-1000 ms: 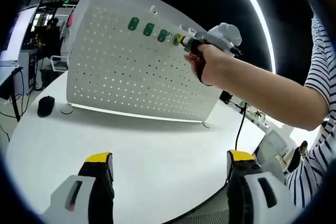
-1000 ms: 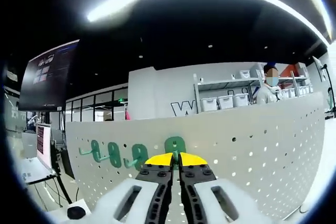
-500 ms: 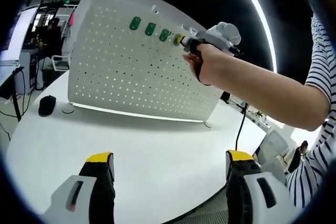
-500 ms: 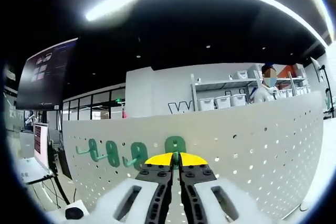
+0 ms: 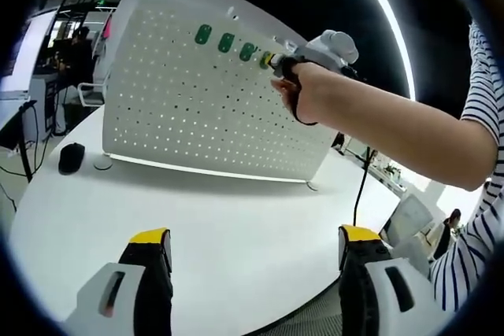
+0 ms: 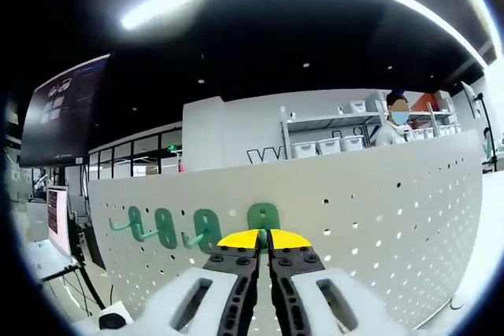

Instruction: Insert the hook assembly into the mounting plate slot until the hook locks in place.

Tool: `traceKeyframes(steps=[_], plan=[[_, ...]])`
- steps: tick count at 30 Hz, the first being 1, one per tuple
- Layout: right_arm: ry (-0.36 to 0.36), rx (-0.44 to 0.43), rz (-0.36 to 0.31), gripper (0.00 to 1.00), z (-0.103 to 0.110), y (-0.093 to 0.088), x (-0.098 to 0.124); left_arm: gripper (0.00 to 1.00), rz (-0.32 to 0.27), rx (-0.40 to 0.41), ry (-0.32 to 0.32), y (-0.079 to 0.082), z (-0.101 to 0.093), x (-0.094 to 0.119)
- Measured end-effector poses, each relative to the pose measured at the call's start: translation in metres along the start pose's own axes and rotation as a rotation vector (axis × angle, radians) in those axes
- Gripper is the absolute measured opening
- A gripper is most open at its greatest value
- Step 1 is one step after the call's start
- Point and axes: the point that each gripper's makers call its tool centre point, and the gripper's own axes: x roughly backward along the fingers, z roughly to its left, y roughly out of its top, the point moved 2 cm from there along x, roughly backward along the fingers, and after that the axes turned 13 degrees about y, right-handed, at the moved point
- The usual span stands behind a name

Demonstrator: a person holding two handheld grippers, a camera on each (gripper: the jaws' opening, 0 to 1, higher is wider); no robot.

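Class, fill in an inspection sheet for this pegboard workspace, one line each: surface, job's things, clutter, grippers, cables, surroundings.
Surface: white round table, bare in front of the board.
Job's things: white pegboard stands upright on the table; three green hooks mounted in a row near its top; a fourth green hook at the right gripper's tips.
Clutter: black mouse beside the board.
Grippers: left hand-held gripper jaws wide apart, holding nothing; right hand-held gripper jaws closed on the fourth hook, at the board.
Cables: black cable hanging behind the table.
Surroundings: shelving with bins, wall screen, people in the background.
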Motion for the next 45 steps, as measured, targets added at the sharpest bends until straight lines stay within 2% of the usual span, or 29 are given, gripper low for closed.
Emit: traceKeyframes(steps=[2,3,6,8,13,17,21,30,37,43,45], plan=[[0.018,-0.022,0.036,0.0,0.0,-0.004,0.0,0.9,0.0,-0.002,0.0,0.0,0.0,0.0],[0.036,-0.061,0.051,0.0,0.002,-0.007,-0.001,0.9,0.0,-0.002,0.0,0.0,0.0,0.0],[0.033,-0.049,0.09,0.03,-0.002,-0.011,0.0,0.9,-0.002,-0.007,-0.001,0.0,-0.001,0.0],[0.032,-0.073,0.099,0.06,-0.002,-0.011,0.0,0.9,-0.002,-0.009,0.0,0.0,-0.001,0.0],[0.053,-0.064,0.11,0.12,0.001,-0.004,0.004,0.9,-0.002,-0.013,-0.002,0.0,-0.001,0.0],[0.054,-0.086,0.125,0.23,-0.003,0.0,0.01,0.91,-0.003,-0.018,-0.001,0.001,-0.001,0.001],[0.049,-0.078,0.148,0.33,-0.009,0.003,0.021,0.92,-0.004,-0.026,-0.003,0.001,-0.001,0.001],[0.045,-0.007,0.224,0.43,-0.02,0.0,0.05,0.92,-0.008,-0.038,-0.007,0.001,-0.003,0.002],[0.076,0.065,0.319,0.58,-0.022,-0.017,0.082,0.92,-0.012,-0.049,-0.008,0.001,-0.003,0.003],[0.097,0.084,0.375,0.72,-0.026,-0.03,0.106,0.92,-0.016,-0.059,-0.008,0.001,-0.003,0.003],[0.138,0.085,0.406,0.74,-0.023,-0.036,0.116,0.93,-0.015,-0.062,-0.008,0.001,-0.003,0.004]])
